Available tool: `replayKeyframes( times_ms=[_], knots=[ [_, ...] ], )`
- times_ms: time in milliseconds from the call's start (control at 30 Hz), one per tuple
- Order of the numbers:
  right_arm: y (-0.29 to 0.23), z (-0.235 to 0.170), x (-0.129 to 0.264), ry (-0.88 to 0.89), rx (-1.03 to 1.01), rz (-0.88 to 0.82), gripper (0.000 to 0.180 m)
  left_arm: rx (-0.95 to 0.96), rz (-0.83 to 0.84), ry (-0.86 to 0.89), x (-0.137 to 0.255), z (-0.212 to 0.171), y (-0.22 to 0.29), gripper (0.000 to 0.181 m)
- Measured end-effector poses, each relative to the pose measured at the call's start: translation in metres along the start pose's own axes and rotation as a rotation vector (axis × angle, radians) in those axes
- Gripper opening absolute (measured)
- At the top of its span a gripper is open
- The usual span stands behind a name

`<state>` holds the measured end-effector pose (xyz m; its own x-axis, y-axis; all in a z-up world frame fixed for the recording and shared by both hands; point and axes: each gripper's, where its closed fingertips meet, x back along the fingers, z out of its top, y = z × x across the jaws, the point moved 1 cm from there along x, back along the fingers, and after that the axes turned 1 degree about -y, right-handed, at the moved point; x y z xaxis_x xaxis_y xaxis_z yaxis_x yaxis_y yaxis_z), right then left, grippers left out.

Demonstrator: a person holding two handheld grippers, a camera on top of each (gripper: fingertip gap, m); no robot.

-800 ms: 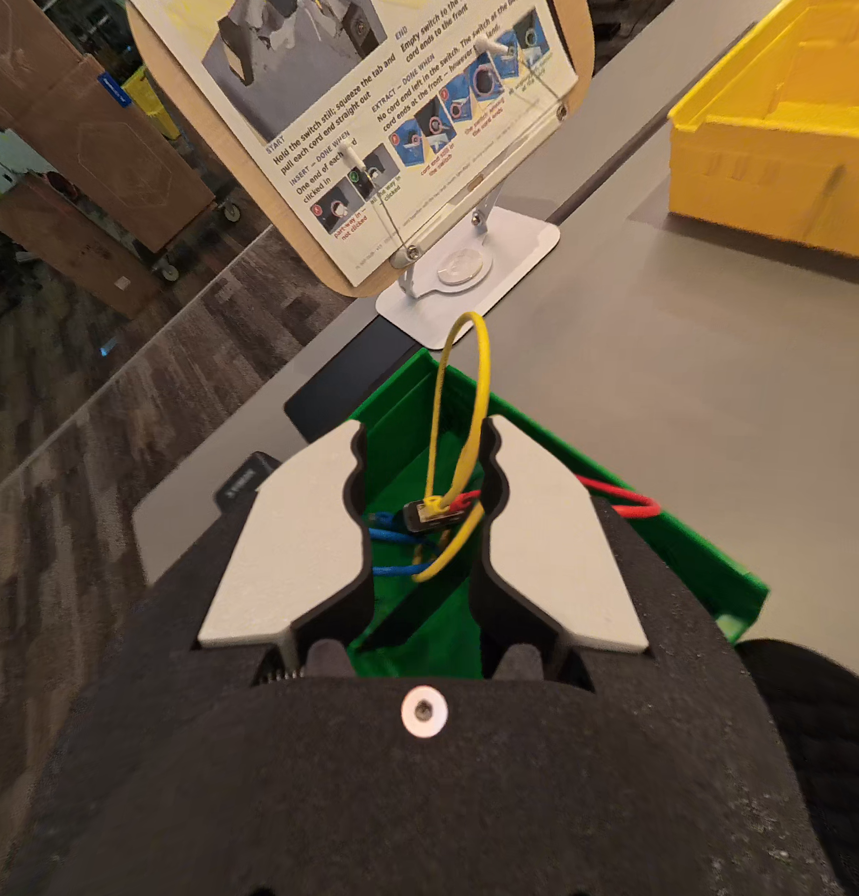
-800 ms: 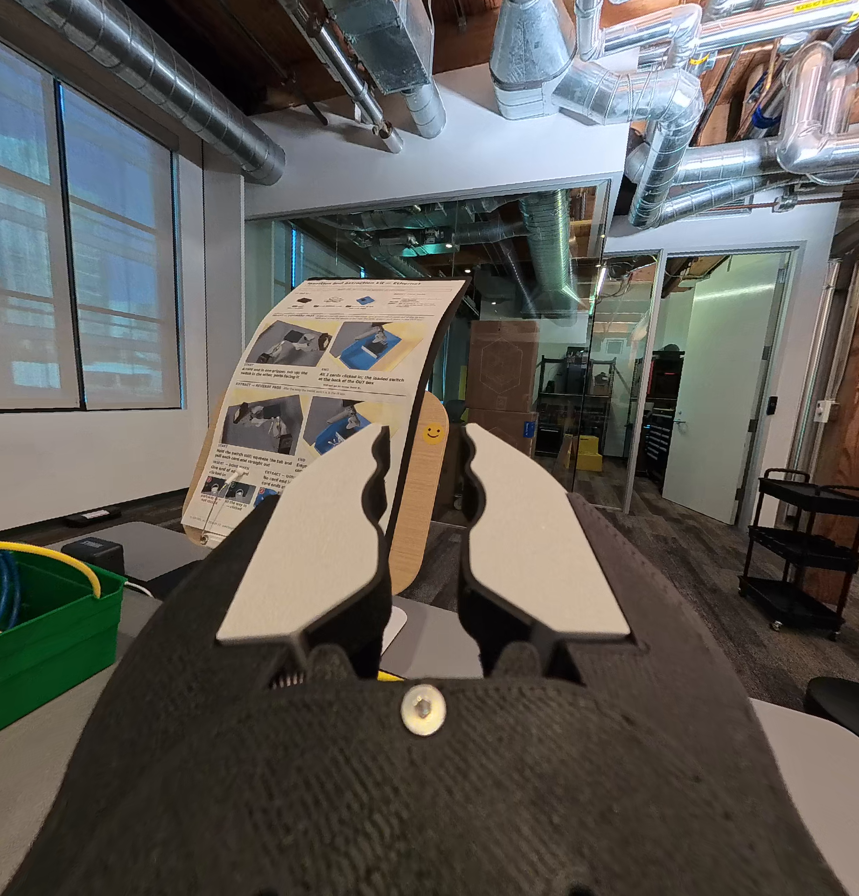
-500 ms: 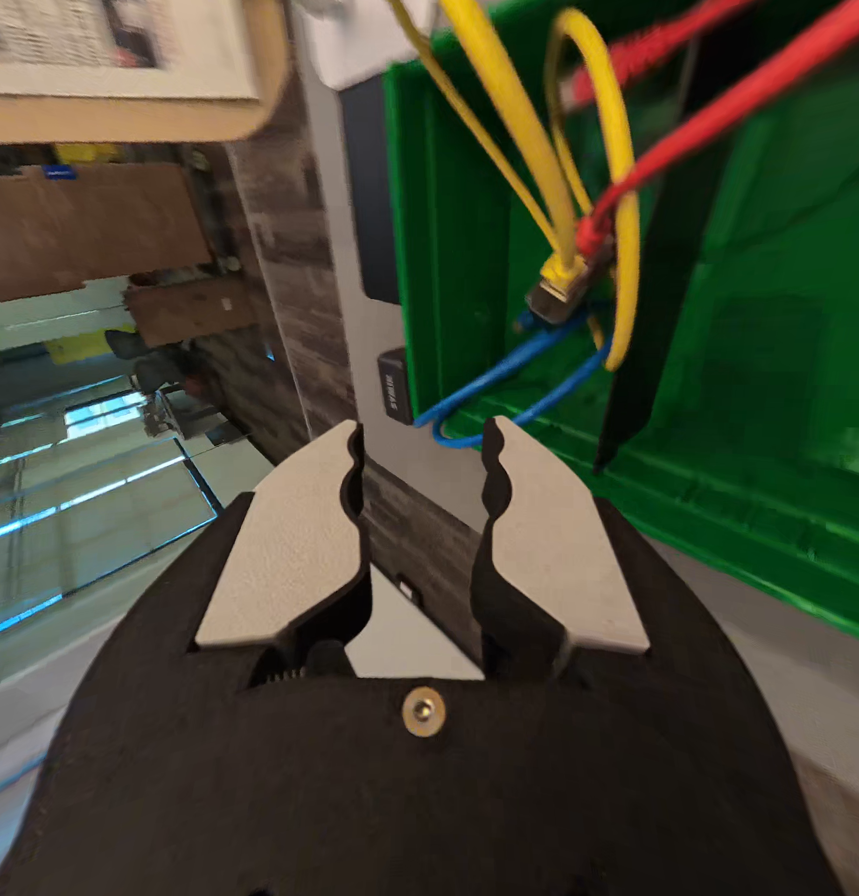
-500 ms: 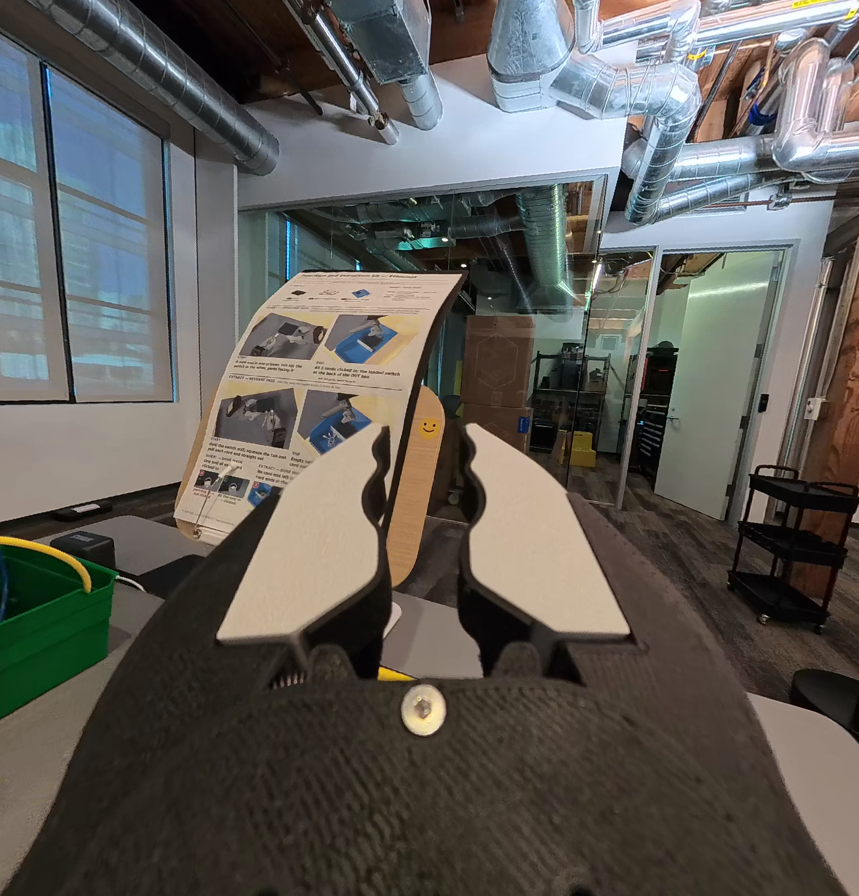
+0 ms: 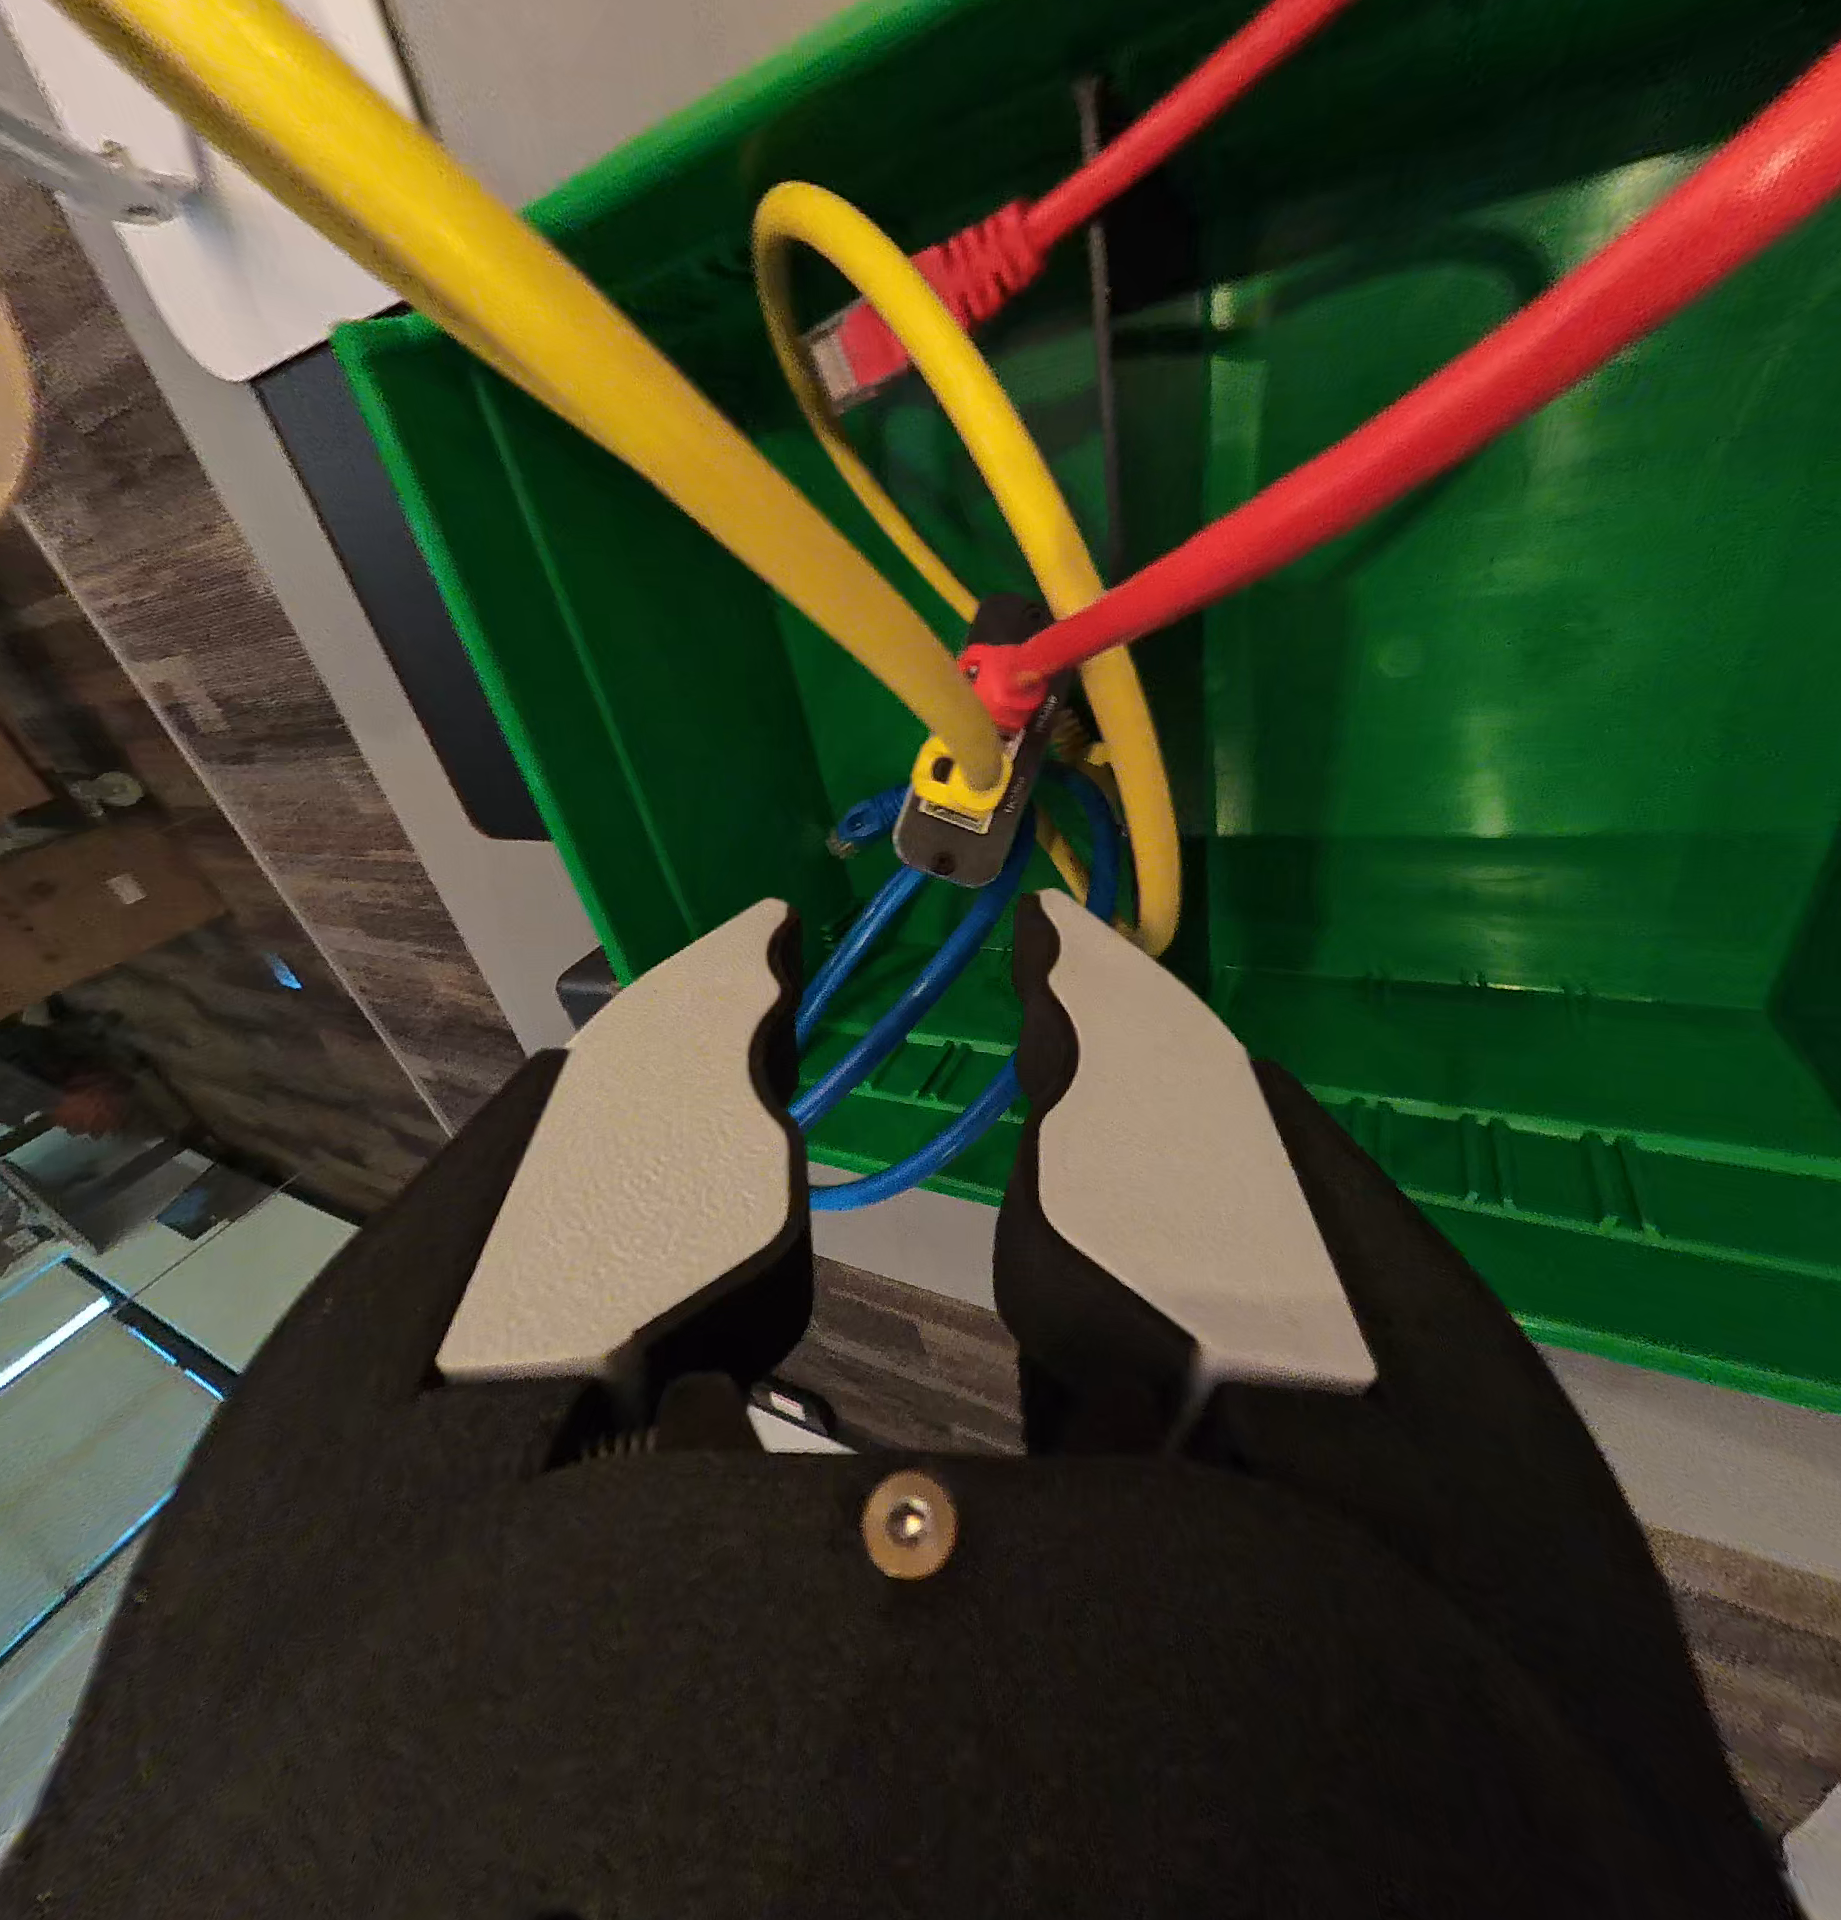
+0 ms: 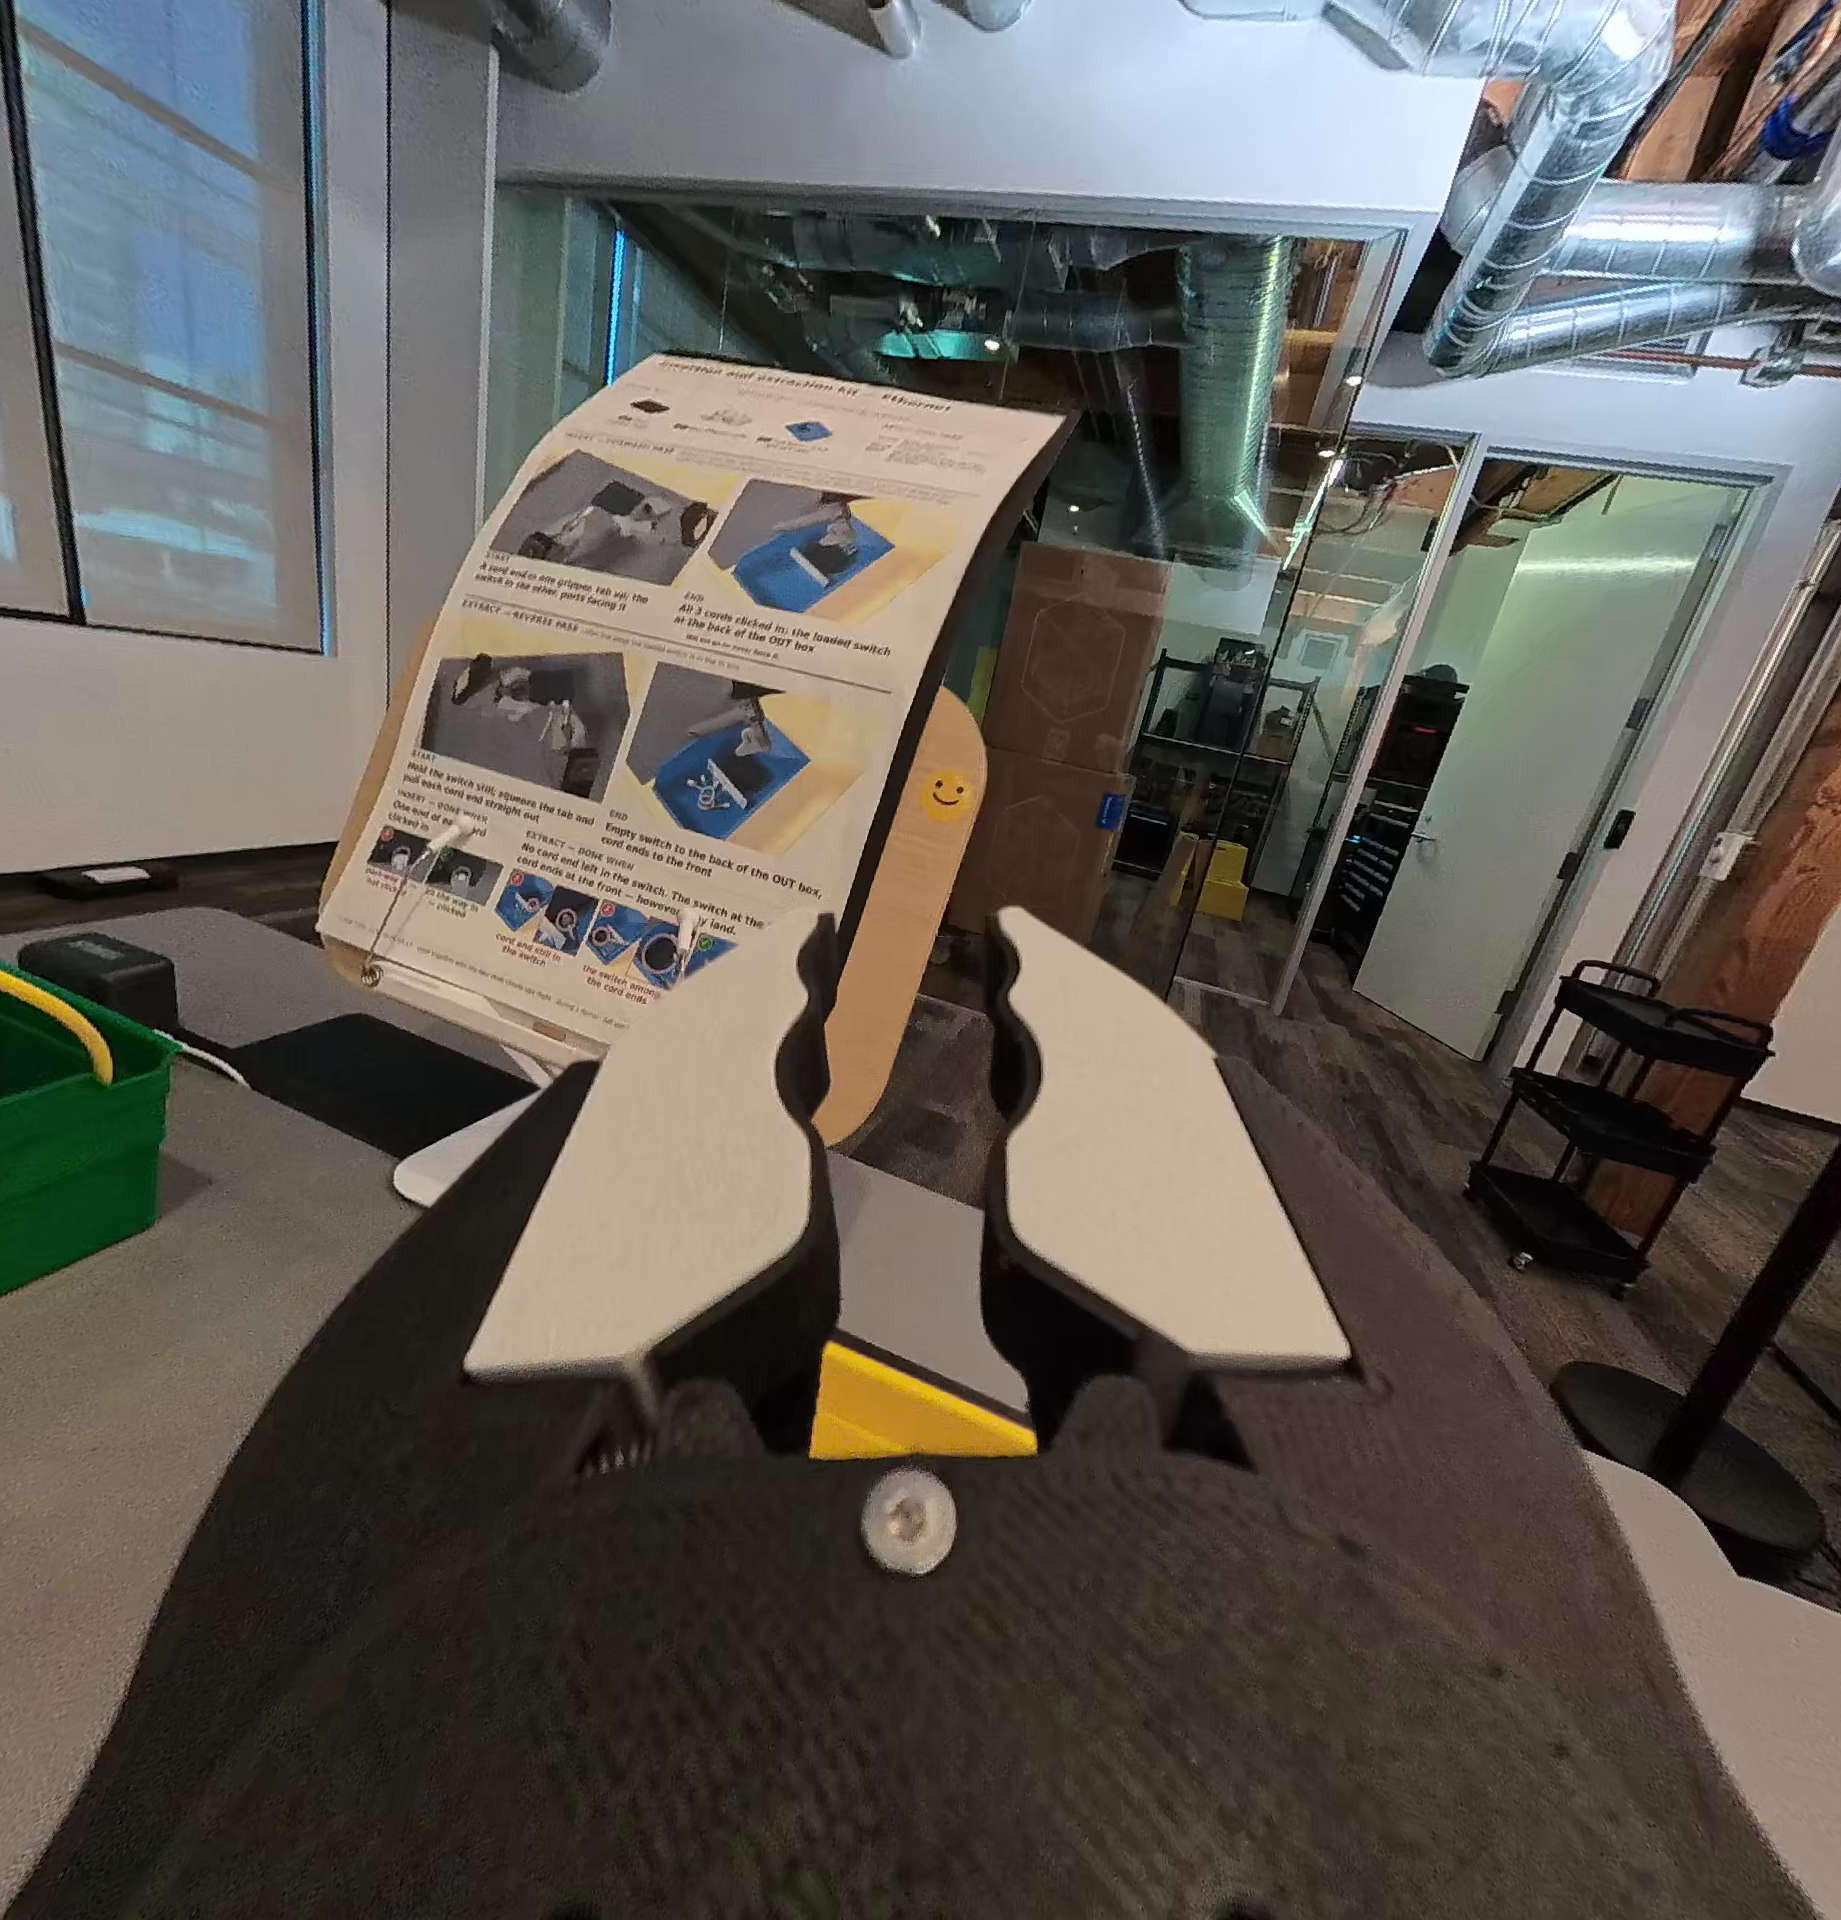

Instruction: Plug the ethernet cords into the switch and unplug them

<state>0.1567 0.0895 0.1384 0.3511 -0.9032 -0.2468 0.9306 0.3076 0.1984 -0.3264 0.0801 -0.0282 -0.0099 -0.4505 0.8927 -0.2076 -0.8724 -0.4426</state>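
Ethernet cords are lying tangled in the green bin, and we are looking down into it over our left gripper, whose fingers are standing apart with nothing between the pads. Just beyond the fingertips the small black switch is sitting inside the bin. We are seeing the yellow cord plugged into it, its yellow boot seated at the near end, and the red cord plugged in right beside that. The red cord's other plug is hanging loose near the bin's far wall, behind a loop of yellow cable. The blue cord is looping under the switch and over the bin's near rim, passing between our left fingers without being pinched; whether it is plugged in we cannot tell. Our right gripper is hovering well apart from the bin, also parted and empty, pointing at an instruction sheet propped on a stand on the grey table. In that view the green bin is sitting at the far left edge, and a corner of a yellow bin is showing between the finger bases.
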Motion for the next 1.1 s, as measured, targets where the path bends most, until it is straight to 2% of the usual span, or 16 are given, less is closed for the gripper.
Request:
replayKeyframes(
  times_ms=[300, 767, 1100],
  knots=[
    [-0.014, -0.005, -0.007, -0.014, -0.006, 0.052, 0.028, 0.012, -0.026, 0.03, -0.021, 0.008, 0.003, 0.036],
    [-0.017, -0.009, -0.009, -0.032, 0.003, 0.071, 0.028, -0.07, -0.066, -0.011, -0.028, 0.012, 0.009, 0.028],
    [-0.02, -0.011, -0.01, -0.042, 0.01, 0.081, 0.028, -0.051, -0.065, 0.008, -0.029, 0.012, 0.009, 0.026]
  ],
)
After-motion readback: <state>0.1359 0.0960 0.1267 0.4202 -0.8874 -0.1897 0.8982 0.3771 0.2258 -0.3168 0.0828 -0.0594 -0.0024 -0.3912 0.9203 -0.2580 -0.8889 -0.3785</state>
